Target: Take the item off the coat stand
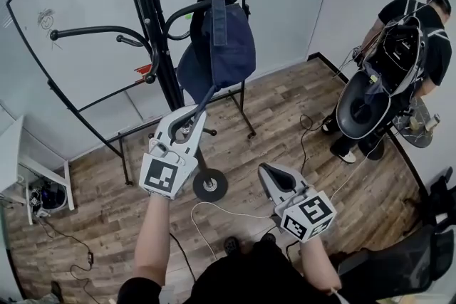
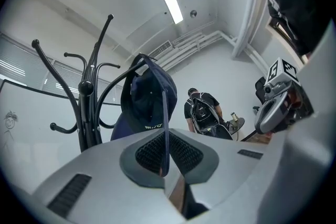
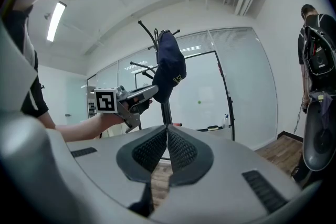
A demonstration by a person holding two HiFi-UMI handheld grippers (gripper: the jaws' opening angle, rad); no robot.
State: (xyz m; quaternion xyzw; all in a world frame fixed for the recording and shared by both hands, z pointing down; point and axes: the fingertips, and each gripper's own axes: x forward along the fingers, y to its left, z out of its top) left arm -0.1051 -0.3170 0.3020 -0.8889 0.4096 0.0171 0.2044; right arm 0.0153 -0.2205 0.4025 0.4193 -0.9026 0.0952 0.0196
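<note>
Coat stand (image 1: 160,46), black, fills the left of my head view, and the navy cap (image 1: 224,46) hangs from one of its upper hooks. My left gripper (image 1: 196,110) reaches up under it, jaws pinched almost together on the cap's thin lower edge. My right gripper (image 1: 267,173) sits lower, well apart from the cap, jaws closed on nothing.

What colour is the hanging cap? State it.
The cap is navy blue, clearest in head view.

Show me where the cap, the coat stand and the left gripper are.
cap (image 1: 226,46), head view, on its crown
coat stand (image 1: 158,46), head view, on its pole
left gripper (image 1: 194,113), head view, between its fingers
</note>
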